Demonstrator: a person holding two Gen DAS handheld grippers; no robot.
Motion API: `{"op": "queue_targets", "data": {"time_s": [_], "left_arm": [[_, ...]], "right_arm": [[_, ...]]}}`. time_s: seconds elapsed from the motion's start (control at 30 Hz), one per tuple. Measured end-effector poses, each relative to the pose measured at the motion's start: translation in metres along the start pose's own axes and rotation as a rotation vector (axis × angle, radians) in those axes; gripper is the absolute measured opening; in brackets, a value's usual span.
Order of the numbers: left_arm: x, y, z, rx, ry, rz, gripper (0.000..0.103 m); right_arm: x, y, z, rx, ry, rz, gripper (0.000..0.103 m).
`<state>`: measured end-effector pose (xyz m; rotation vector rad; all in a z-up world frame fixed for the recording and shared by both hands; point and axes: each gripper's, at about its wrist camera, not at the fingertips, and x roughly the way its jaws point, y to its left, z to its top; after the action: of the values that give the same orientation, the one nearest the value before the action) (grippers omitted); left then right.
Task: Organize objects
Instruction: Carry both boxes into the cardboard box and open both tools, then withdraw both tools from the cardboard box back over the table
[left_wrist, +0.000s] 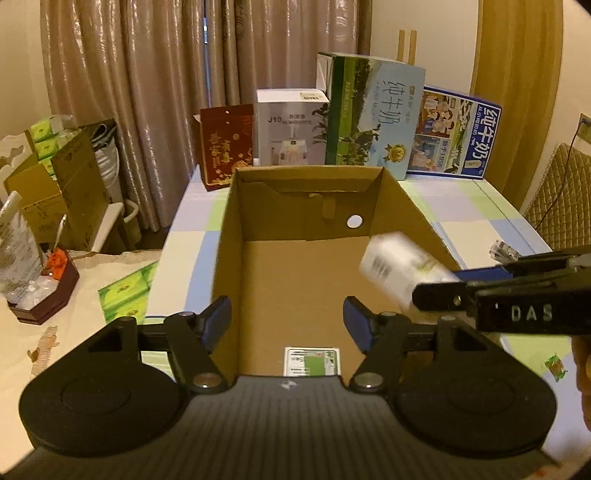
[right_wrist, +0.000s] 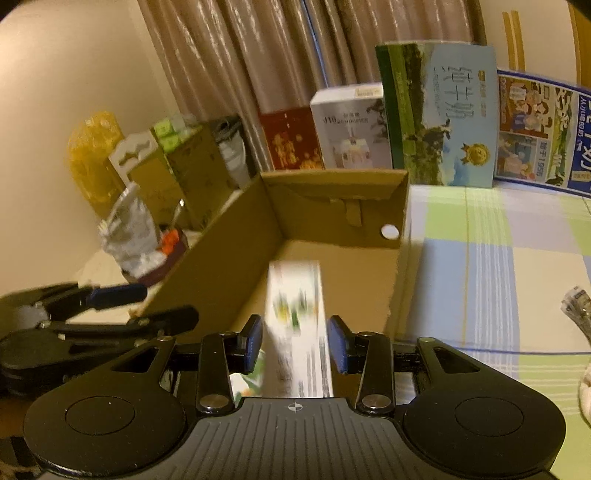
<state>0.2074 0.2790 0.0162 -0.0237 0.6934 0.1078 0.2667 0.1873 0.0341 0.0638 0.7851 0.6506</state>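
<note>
Cardboard-light and stiff, the small white carton (right_wrist: 297, 325) sits between the right gripper (right_wrist: 295, 345) pads, apparently held by its flat sides over the open box (left_wrist: 236, 229), while the left gripper (left_wrist: 286, 319) gapes empty.

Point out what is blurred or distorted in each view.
Left wrist view: the white packet is motion-smeared; the cardboard box stays sharp; fisheye bends the edges. Right wrist view: the packet between the right hand-held gripper fingers is smeared; background is soft.

White carton (right_wrist: 297, 325) over cardboard box (right_wrist: 221, 254)
</note>
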Motion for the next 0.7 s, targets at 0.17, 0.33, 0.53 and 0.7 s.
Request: {"op": "queue_targets", "data": {"time_s": [0.17,0.33,0.53,0.7], "left_arm": [[-0.015,0.001,0.0,-0.015,-0.012,0.006,0.062],[-0.04,-0.009,-0.005,-0.04,-0.037,-0.004,0.067],[-0.075,-0.033,-0.011,-0.077,-0.079,-0.043,0.073],[-0.101,-0.062,-0.02,-0.078,-0.098,-0.065,0.083]], "right_arm": [[-0.027,-0.003,0.001,0.013,-0.055,0.011,0.062],[-0.07,-0.008,-0.005,0.004,-0.1,-0.013,0.065],[-0.129,-0.016,-0.025,-0.022,-0.15,-0.056,0.075],[-0.17,-0.025,-0.05,-0.047,-0.161,-0.094,0.084]]}}
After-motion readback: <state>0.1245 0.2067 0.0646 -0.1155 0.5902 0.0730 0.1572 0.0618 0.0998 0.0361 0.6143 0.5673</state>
